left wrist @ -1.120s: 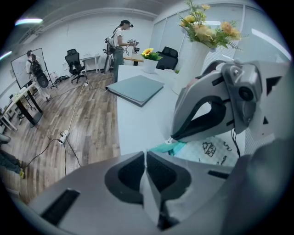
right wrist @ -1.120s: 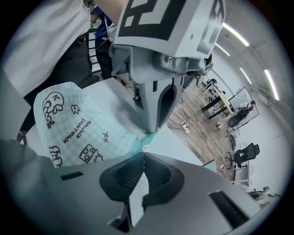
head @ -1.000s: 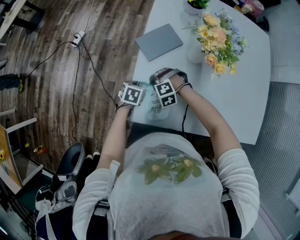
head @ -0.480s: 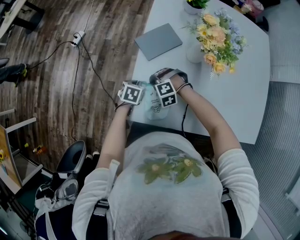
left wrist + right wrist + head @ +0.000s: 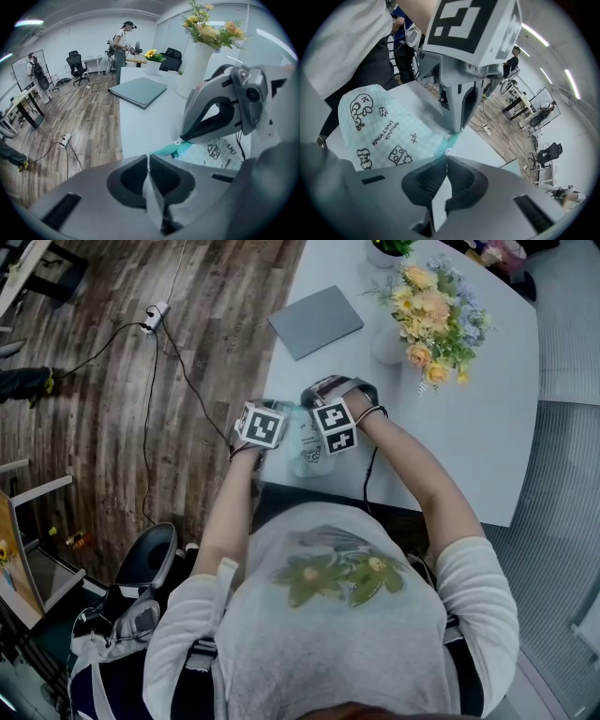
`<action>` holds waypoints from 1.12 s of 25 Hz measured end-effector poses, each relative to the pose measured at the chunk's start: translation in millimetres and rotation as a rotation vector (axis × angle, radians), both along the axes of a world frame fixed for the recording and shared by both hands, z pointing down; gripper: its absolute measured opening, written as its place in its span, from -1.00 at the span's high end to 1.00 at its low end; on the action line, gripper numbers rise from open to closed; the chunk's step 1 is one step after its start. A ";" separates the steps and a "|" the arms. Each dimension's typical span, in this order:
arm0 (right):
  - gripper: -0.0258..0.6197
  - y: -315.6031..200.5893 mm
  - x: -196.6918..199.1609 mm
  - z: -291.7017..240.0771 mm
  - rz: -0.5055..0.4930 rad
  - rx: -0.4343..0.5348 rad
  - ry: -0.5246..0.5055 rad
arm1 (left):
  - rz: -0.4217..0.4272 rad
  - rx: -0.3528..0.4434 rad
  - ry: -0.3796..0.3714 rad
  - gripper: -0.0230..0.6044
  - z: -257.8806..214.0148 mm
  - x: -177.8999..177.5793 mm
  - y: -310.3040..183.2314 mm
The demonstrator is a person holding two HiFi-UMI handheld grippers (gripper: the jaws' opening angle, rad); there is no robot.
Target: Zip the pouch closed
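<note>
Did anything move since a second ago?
Nothing visibly changed. The left hand-held gripper and the right hand-held gripper stay shut on the teal edge of the pouch, which lies in the same spot on the table.

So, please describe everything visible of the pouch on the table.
The pouch looks like soft, pale mint fabric with a fine check, black cartoon doodles, small lettering and a teal zip edge. It lies on the white table near its front edge. The left tool and the right tool, both shut, seem to pinch that teal edge close together. How far it is zipped cannot be seen.
</note>
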State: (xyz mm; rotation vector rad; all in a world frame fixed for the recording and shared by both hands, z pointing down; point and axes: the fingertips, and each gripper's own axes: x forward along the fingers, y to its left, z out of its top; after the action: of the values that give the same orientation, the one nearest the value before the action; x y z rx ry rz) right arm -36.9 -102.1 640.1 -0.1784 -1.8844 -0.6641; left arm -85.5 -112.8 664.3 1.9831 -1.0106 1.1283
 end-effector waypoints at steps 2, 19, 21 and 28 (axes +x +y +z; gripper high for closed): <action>0.86 0.1 -0.3 -0.1 0.004 0.001 -0.002 | 0.001 0.006 -0.005 0.85 -1.2 -0.9 -1.2; 0.86 0.3 1.5 0.6 0.035 -0.012 -0.003 | 0.008 0.024 -0.022 0.85 -3.0 -1.8 -3.5; 0.86 0.0 1.9 0.7 0.026 -0.004 0.006 | 0.008 0.036 -0.036 0.86 -6.4 -3.8 -6.0; 0.86 -1.4 4.2 1.4 0.020 0.008 0.029 | 0.008 0.022 -0.027 0.85 -2.5 -0.9 -3.5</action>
State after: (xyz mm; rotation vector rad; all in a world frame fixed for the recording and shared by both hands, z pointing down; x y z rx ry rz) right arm -32.8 -103.5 641.5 -0.1623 -1.8535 -0.6524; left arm -86.4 -116.2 661.9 1.9957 -1.0341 1.1562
